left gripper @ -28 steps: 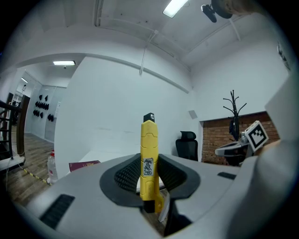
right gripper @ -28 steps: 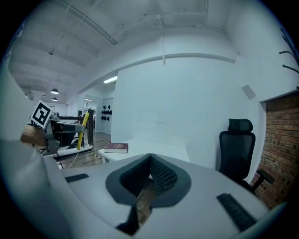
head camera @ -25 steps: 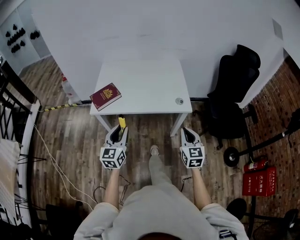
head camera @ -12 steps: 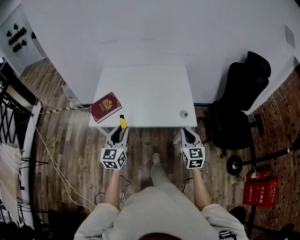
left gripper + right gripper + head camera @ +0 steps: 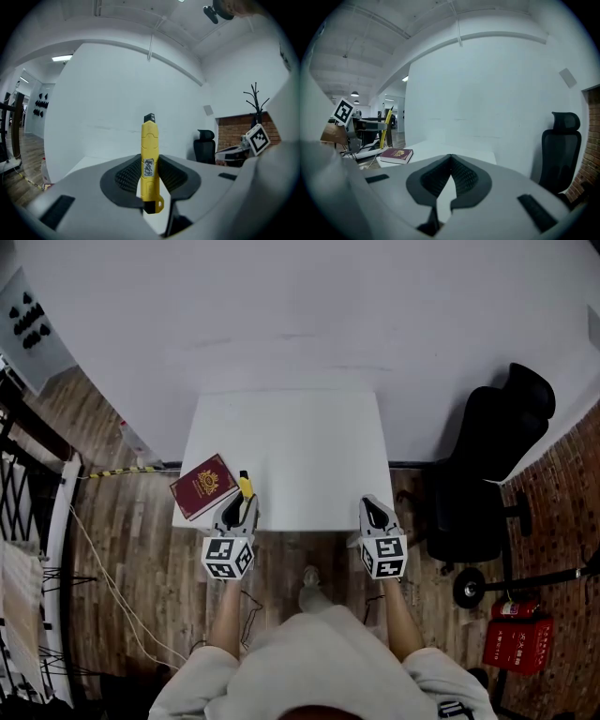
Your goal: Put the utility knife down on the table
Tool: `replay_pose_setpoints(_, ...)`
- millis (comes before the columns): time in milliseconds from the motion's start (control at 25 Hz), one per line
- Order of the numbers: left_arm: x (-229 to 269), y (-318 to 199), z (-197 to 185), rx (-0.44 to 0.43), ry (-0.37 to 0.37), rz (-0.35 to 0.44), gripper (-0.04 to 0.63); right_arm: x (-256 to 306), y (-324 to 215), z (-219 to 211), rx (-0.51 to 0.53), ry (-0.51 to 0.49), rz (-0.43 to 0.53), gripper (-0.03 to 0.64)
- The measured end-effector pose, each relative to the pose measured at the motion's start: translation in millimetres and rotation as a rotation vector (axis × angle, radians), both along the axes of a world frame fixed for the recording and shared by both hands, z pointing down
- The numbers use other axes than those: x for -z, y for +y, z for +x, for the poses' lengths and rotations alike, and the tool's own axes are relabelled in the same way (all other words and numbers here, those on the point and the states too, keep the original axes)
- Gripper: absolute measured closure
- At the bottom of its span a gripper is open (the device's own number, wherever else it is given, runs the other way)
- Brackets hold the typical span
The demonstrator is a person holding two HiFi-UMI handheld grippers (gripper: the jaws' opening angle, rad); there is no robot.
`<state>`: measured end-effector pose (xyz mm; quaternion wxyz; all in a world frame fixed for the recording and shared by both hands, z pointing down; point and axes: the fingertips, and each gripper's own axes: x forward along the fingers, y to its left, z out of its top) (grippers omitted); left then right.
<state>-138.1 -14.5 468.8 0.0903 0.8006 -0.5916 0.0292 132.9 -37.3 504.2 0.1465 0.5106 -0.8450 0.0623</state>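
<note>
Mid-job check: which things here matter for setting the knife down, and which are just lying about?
For the job: utility knife, clamped in the left gripper; white table.

Lying about: red book on the table; black chair; red box on the floor; right gripper, shut, empty.

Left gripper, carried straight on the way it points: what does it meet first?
Probably the bare white table, reached first by the utility knife it holds, just right of the red book; depth is unclear.

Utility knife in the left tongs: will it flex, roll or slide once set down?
Probably stiff: the utility knife stands straight in the left tongs. Its flat-sided yellow body likely won't roll on the table. Smooth plastic might slide a little.
</note>
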Motion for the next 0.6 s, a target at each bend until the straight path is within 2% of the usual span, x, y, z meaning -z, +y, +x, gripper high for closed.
replay_pose_setpoints(280,3.2,-71.0,-5.5,0.017,-0.002,0.003,0.486,2.7,-75.2,-9.6,0.029,0.007,0.001,0.620)
replay_pose_setpoints(600,-1.9,-108.4,-6.6,0.026,-0.014,-0.011,0.486,-4.9,-117.3,-18.9,0.057,0.004,-0.012,0.618)
